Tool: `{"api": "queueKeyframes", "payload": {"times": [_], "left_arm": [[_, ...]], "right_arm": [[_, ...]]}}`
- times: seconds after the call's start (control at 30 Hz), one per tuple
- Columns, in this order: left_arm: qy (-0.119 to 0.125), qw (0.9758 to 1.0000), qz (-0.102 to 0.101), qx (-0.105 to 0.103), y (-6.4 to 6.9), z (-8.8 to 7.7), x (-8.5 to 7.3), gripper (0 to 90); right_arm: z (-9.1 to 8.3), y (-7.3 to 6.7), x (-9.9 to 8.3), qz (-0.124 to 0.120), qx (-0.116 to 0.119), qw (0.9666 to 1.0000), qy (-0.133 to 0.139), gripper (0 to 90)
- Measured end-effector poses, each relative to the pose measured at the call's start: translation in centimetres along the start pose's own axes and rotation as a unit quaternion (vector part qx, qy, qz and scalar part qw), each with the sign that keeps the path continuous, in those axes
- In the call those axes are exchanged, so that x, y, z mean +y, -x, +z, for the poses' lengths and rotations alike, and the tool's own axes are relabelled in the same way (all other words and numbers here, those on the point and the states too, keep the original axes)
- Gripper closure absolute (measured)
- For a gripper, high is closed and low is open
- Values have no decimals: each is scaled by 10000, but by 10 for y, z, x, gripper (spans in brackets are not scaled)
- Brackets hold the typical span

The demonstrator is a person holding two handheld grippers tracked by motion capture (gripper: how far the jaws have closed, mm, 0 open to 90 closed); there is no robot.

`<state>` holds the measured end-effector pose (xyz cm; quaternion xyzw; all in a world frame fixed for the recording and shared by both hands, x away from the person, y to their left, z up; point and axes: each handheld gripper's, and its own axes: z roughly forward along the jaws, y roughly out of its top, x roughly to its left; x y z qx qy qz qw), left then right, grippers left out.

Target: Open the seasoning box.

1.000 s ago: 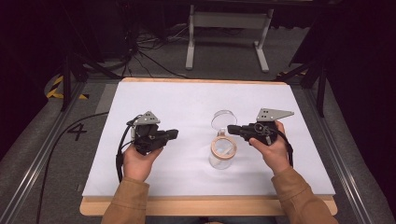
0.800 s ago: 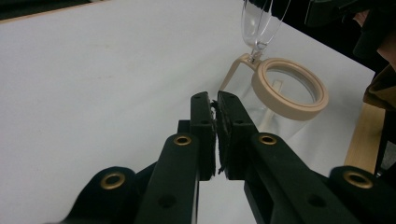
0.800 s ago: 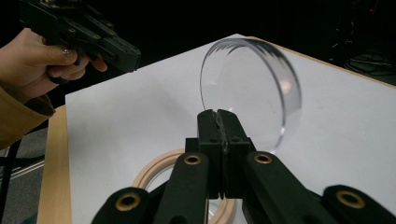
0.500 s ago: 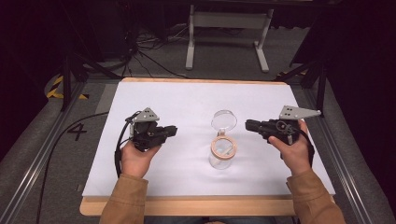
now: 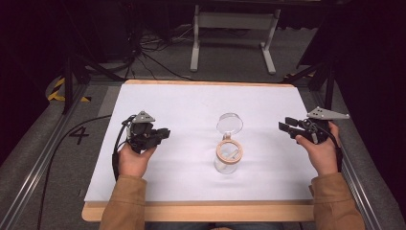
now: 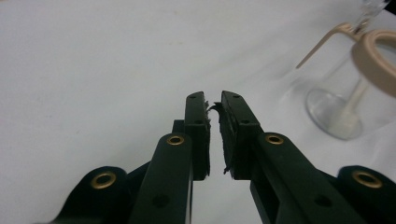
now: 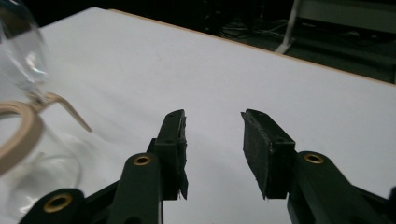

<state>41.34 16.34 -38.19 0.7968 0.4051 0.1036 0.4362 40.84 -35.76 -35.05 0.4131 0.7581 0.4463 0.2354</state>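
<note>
Near edge: two hands, one gripper each. Left gripper (image 5: pixel 160 133) sits at table left, jaws nearly pressed together, just a sliver of gap, nothing between them. Right gripper (image 5: pixel 287 128) is out at the right table edge, jaws spread, empty

Jar (image 5: pixel 228 156) stands upright at table centre, between the two grippers, mouth up with a tan ring on it. Clear lid (image 5: pixel 230 122) hangs swung back on the far side, tipped up on its hinge; tan wire bail (image 6: pixel 322 43) sticks out beside it

Key relation: jar lies to the right of the left gripper, to the left of the right one; both point inward at it. Left looks somewhat nearer; right is well apart from it. Jar's long axis is vertical, so I'd expect a side-on approach to the rim or the lid

Count: 1 jar, 1 lid, 1 bail, 2 grippers. White sheet (image 5: pixel 191 105) carries nothing else
</note>
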Motion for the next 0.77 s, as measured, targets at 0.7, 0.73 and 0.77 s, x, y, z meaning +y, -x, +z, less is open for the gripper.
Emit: {"api": "queueKeyframes", "payload": {"times": [0.7, 0.73, 0.77], "left_arm": [[-377, 9986, 260, 282, -12, 32, -18, 797], [-417, 9985, 247, 267, -12, 31, -18, 797], [-342, 9988, 240, 239, -12, 31, -18, 795]], "right_arm": [[44, 25, -55, 302, -81, 9922, -1207, 582], [45, 24, -55, 302, -51, 9922, -1209, 582], [45, 23, -55, 305, -14, 9923, -1204, 582]]}}
